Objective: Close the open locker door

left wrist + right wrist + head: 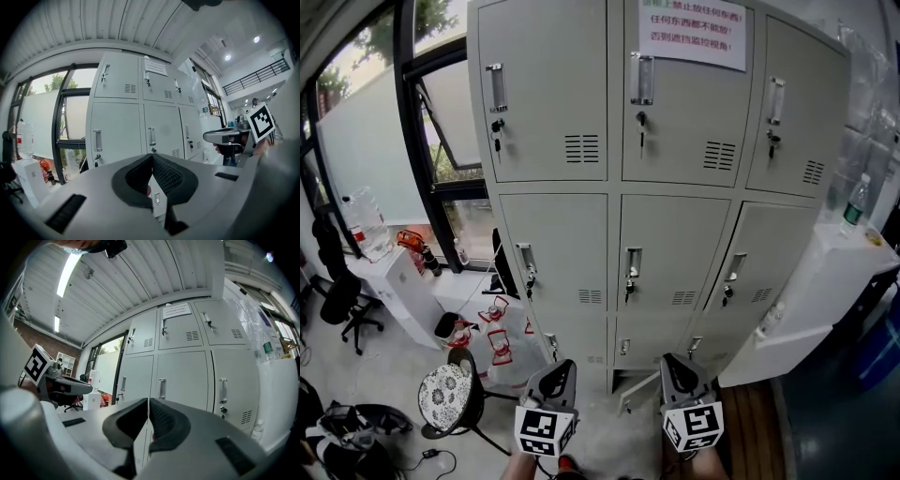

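Note:
A grey bank of lockers fills the head view. In its bottom row the middle door stands ajar, swung out toward me. My left gripper and right gripper hover side by side low in front of that row, on either side of the ajar door. Neither touches it. In the left gripper view my left gripper has its pads together with nothing between them. In the right gripper view my right gripper is likewise shut and empty, pointing at the lockers.
A round stool with a patterned seat stands at my lower left, with red-and-white items on the floor by it. A white cabinet with a bottle flanks the lockers on the right. An office chair is far left.

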`<state>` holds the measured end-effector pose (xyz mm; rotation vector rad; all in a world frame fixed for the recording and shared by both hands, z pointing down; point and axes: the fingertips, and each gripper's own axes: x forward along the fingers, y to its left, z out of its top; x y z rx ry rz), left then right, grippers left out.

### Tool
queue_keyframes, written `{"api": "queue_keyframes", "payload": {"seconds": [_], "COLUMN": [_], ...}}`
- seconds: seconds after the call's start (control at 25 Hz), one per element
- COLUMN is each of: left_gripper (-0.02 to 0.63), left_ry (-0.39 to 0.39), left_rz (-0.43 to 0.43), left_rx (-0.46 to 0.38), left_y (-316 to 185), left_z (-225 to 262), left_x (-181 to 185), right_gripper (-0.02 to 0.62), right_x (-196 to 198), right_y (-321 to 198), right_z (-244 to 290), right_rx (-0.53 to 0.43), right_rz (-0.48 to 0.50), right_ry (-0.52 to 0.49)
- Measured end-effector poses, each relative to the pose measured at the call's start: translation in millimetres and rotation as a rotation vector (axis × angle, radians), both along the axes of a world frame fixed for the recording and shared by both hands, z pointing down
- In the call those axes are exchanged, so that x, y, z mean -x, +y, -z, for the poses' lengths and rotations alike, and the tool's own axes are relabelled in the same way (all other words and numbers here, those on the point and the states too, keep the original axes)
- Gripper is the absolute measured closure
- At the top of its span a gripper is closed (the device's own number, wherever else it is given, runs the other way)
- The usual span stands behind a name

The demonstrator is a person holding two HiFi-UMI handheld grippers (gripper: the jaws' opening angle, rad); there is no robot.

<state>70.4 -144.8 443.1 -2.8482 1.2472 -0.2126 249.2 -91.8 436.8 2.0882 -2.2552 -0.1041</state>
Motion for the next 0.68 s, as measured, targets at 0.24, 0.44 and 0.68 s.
{"api": "queue_keyframes", "payload": {"seconds": [0.24,0.44,0.68], "left_gripper": [0.584,0.584,0.584], "left_ry": [0.0,-0.001,-0.002], "left_rz": [-0.004,-0.005,0.0], "left_rx": [0.003,0.008,0.012], "left_y": [3.7,6.2,6.2], "left_z": [0.6,-0.6,-3.1], "left_x": [-1.3,-1.0,1.0], "right_gripper": [0.571,0.571,0.571], "right_x": [0.8,1.7,2.7], "right_y": [2.9,5.6,6.8], "right_z": [1.3,-0.1,-3.9], "right_rx": [0.005,0.006,0.011], "right_rz": [-0.007,-0.009,-0.009], "right_ry": [-0.004,-0.005,-0.005]}}
